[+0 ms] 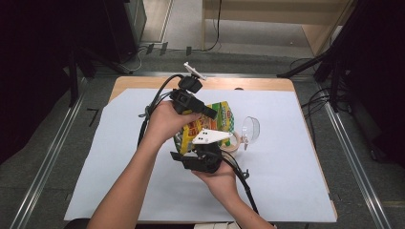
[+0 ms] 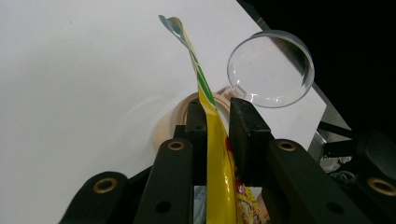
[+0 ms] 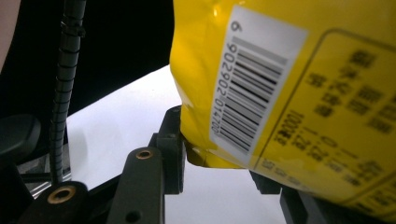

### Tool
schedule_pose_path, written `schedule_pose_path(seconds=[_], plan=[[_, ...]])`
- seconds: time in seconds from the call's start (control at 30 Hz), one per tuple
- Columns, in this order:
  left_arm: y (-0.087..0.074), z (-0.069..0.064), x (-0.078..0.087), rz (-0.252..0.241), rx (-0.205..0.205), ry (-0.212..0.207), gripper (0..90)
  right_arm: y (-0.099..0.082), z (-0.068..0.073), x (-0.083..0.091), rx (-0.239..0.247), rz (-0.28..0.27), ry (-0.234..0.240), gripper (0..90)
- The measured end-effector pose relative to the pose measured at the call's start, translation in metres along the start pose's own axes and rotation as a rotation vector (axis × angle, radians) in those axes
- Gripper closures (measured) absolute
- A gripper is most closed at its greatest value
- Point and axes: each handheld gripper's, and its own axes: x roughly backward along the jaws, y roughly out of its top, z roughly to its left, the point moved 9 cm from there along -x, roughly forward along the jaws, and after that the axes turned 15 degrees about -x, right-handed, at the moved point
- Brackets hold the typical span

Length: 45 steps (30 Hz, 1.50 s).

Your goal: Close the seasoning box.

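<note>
In the high view, the yellow snack bag (image 1: 210,125) sits at the centre of the frame, held up off the bench (image 1: 286,191) between both tools. The left tool (image 1: 203,110) comes at it from the upper left and the right tool (image 1: 203,151) from below, so the bag's long axis runs roughly from one tool to the other. A roll of tape (image 1: 233,142) and a clear round lid (image 1: 250,130) lie just right of the bag. A white sheet covers the bench; grey floor, metal rails and dark stands surround it.

In the left gripper view, the left tool (image 2: 218,123) is clenched on the bag's flat sealed edge (image 2: 205,93), which stands edge-on between the jaws and rises toward the upper middle of the frame. Beyond it lie the tape roll (image 2: 173,119) and the clear lid (image 2: 271,67) at upper right.

In the right gripper view, the right tool (image 3: 219,161) grasps the bag's lower corner (image 3: 280,93); the barcode panel (image 3: 252,84) faces the camera, and the left jaw presses on the bag's edge. Pulling the two tools apart along the bag's length looks like the coming move.
</note>
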Motion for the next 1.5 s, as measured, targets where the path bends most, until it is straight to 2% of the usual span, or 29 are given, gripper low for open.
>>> schedule_pose_path(seconds=[0.1,0.33,0.53,0.7,1.0,1.17,1.5], plan=[[-0.0008,0.0021,-0.0002,-0.015,0.023,-0.017,78.7,-0.0005,-0.0013,0.0000,0.010,0.015,-0.006,62.8],[-0.0010,0.0047,-0.0016,-0.005,0.030,-0.035,78.4,-0.0005,-0.0024,-0.0006,0.013,0.019,-0.013,62.7],[0.0016,0.0035,-0.0012,0.003,0.022,-0.025,78.3,0.0022,-0.0028,-0.0009,-0.001,0.006,-0.006,62.9],[0.0011,0.0031,-0.0034,0.013,0.010,-0.023,78.1,0.0008,-0.0037,0.0014,0.011,0.015,0.008,62.9],[0.0019,0.0054,-0.0037,0.005,0.026,-0.021,78.3,0.0015,-0.0043,0.0012,0.008,0.010,0.010,62.9],[0.0015,0.0046,-0.0031,0.015,0.019,0.009,78.3,0.0019,-0.0030,0.0020,0.013,0.006,0.024,62.9],[-0.0003,0.0068,-0.0021,0.018,0.031,0.008,78.2,0.0015,-0.0013,0.0028,-0.004,0.021,0.041,62.7]])
